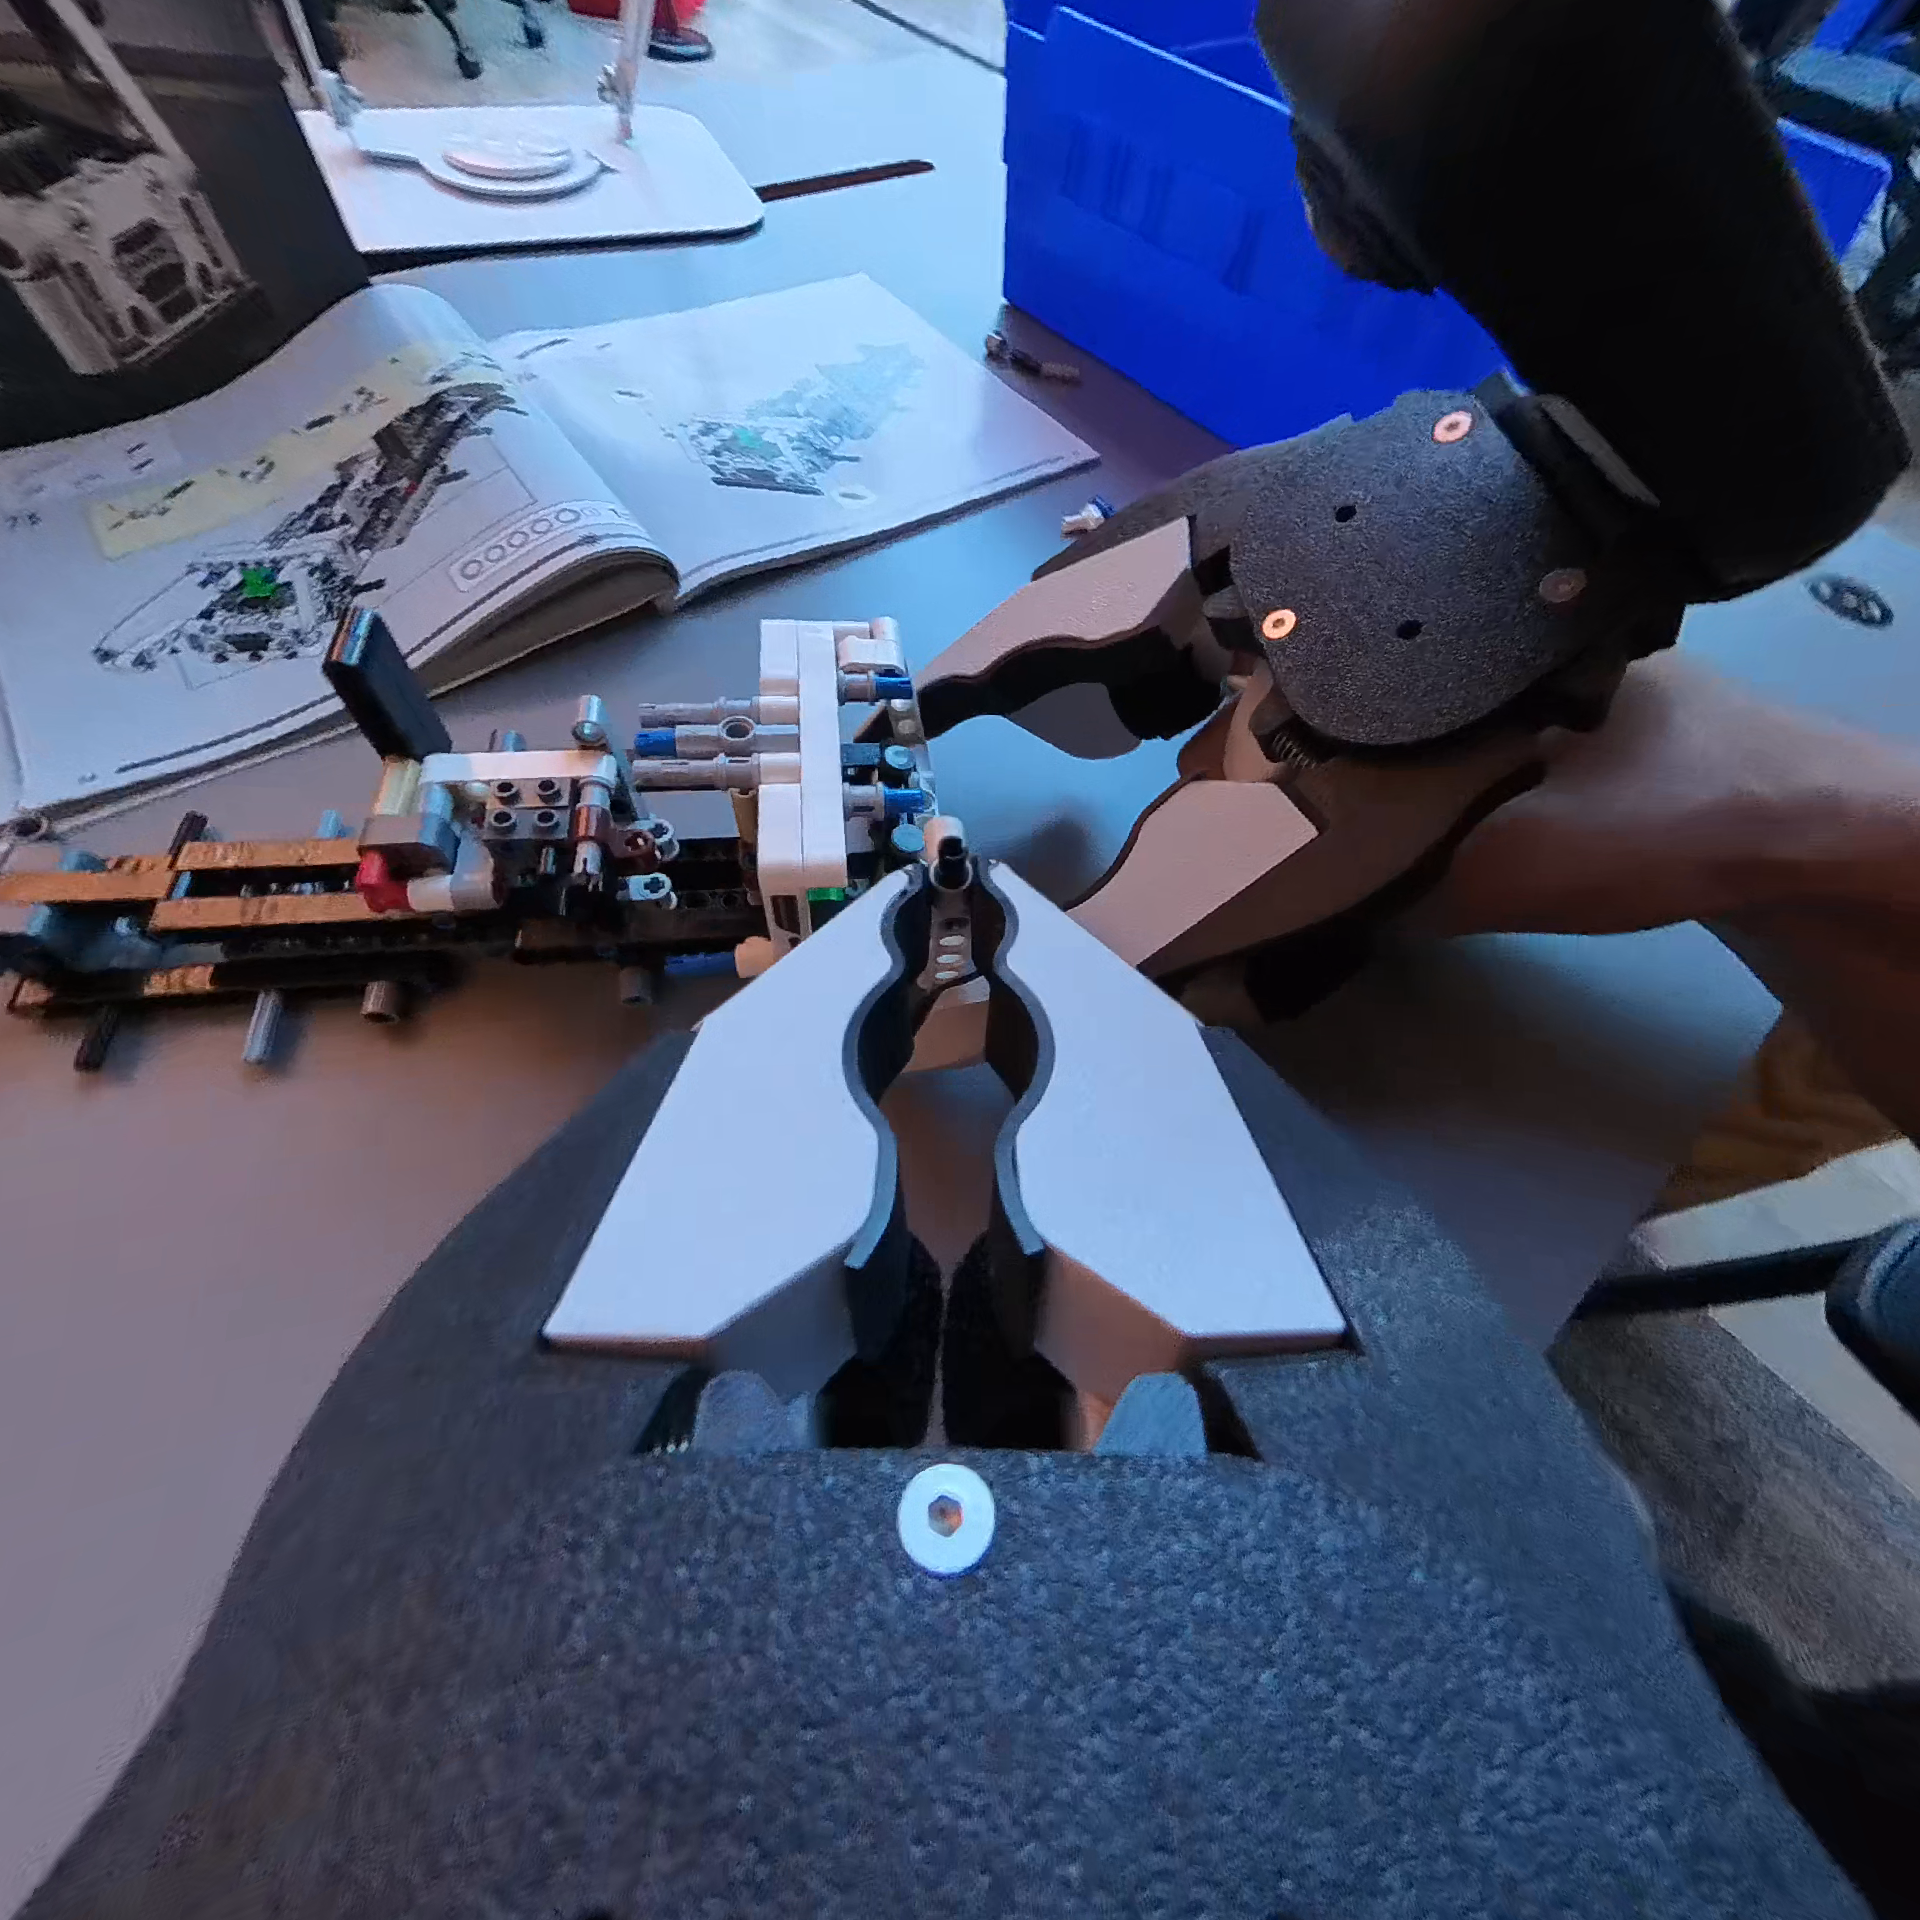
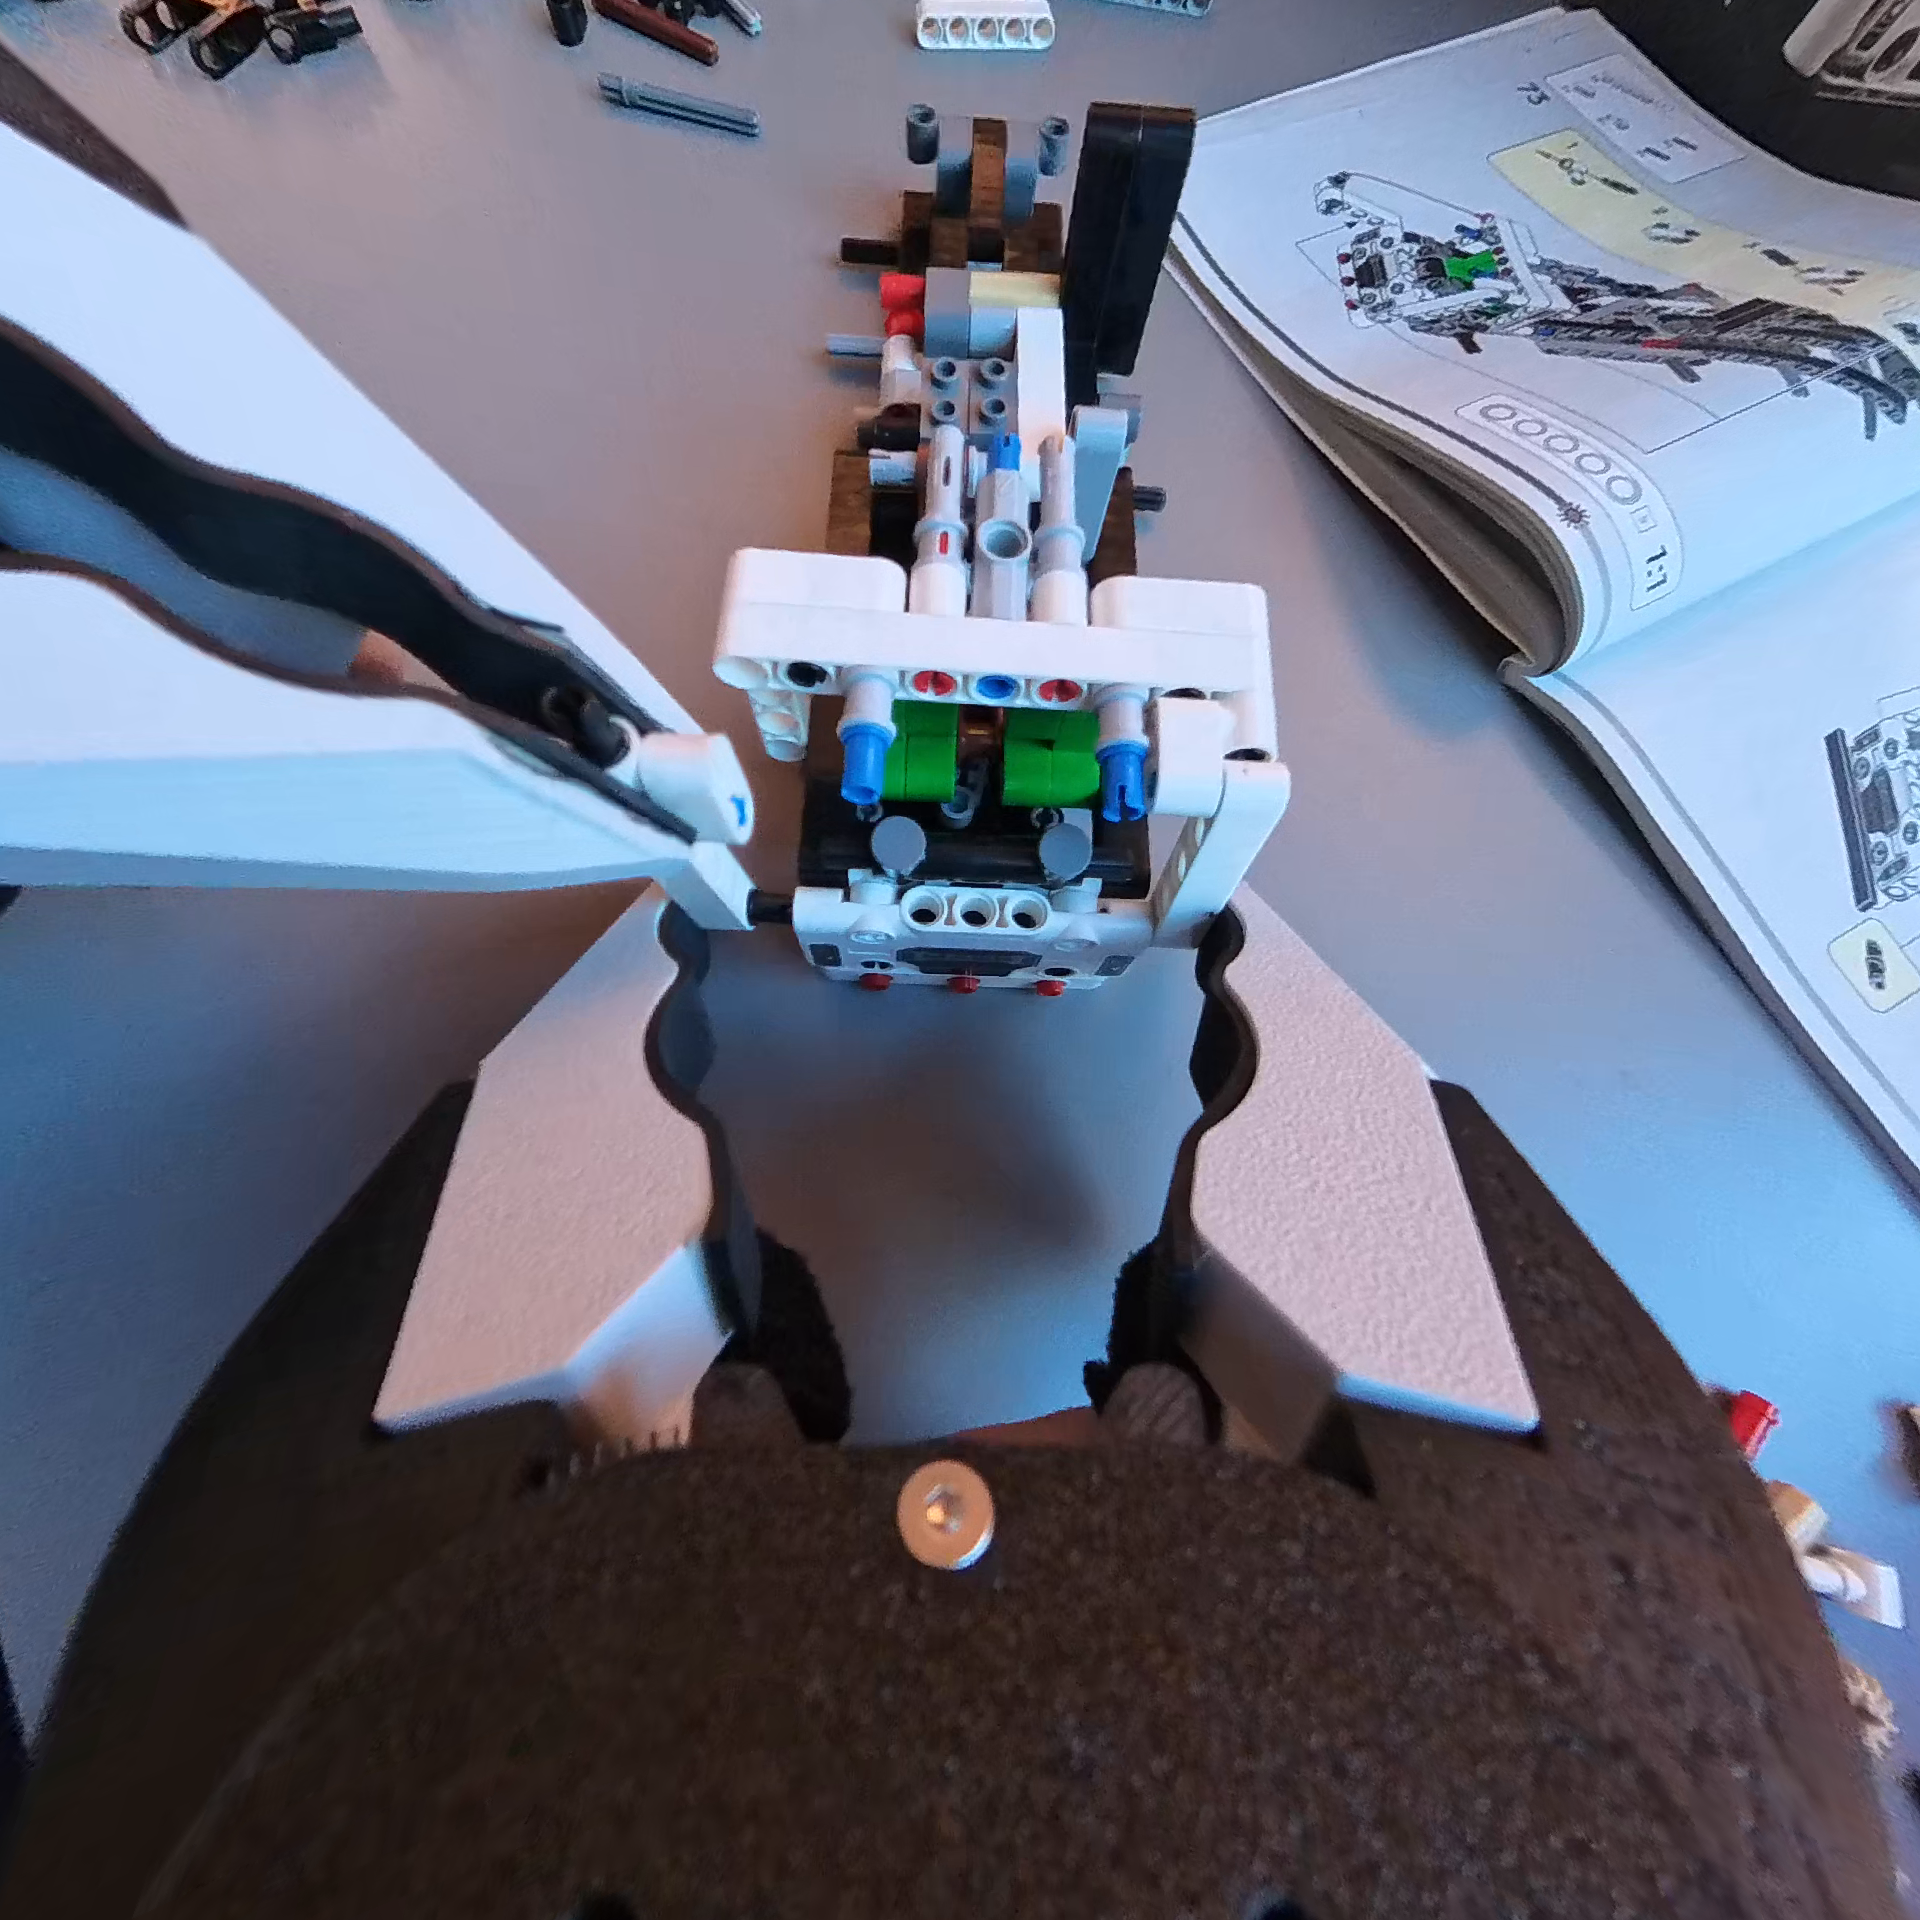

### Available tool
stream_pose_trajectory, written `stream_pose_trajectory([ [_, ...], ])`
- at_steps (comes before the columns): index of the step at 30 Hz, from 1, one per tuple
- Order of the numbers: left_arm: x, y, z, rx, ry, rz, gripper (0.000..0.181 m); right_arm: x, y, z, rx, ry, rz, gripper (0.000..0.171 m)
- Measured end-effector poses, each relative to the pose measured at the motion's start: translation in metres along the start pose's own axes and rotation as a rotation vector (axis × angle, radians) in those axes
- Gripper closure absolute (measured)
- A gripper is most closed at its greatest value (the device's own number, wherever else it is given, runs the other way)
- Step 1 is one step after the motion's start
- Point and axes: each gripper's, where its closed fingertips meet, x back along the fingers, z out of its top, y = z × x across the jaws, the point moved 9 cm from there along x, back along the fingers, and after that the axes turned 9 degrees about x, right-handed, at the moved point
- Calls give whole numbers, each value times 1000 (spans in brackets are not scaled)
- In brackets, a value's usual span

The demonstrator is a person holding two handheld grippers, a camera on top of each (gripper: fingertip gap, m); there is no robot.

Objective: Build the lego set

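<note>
A long Lego Technic model point(image 1: 800, 769) lies on the grey table, with a white frame at its near end and brown and black beams behind. In the right wrist view the model point(image 2: 987, 634) shows green blocks and blue pins inside that frame. My left gripper point(image 1: 951, 883) is shut on a small white angled piece point(image 1: 945, 951) with a black pin. It also shows in the right wrist view point(image 2: 707, 831), holding the piece point(image 2: 691, 779) against the model's left side. My right gripper point(image 2: 951, 935) is open, its fingers on either side of the model's near end; it also shows in the left wrist view point(image 1: 997, 800).
An open instruction booklet point(image 2: 1662, 416) lies right of the model, also in the left wrist view point(image 1: 582, 457). A blue bin point(image 1: 1164, 239), a white stand base point(image 1: 540, 177) and a dark box point(image 1: 125, 208) stand behind. Loose parts point(image 2: 260, 26), a white beam point(image 2: 985, 26) and a grey axle point(image 2: 675, 104) lie beyond. The gap from one gripper's tips to the other's is roughly 6 centimetres.
</note>
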Motion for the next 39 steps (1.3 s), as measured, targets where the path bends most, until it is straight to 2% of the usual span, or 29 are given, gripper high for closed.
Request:
stream_pose_trajectory([
  [27, -2, -6, -2, 16, 26, -82, 175, 1, 0, -1, 2, 3, 3, 78],
  [32, -1, -12, -4, 91, 45, -124, 175, 0, 0, -1, 3, 2, 3, 78],
  [36, -1, -9, -4, 52, 57, -119, 175, 2, 0, -1, -23, 11, 3, 76],
  [39, -1, -8, -6, 49, 67, -119, 175, 5, 5, 0, -72, 56, 24, 66],
])
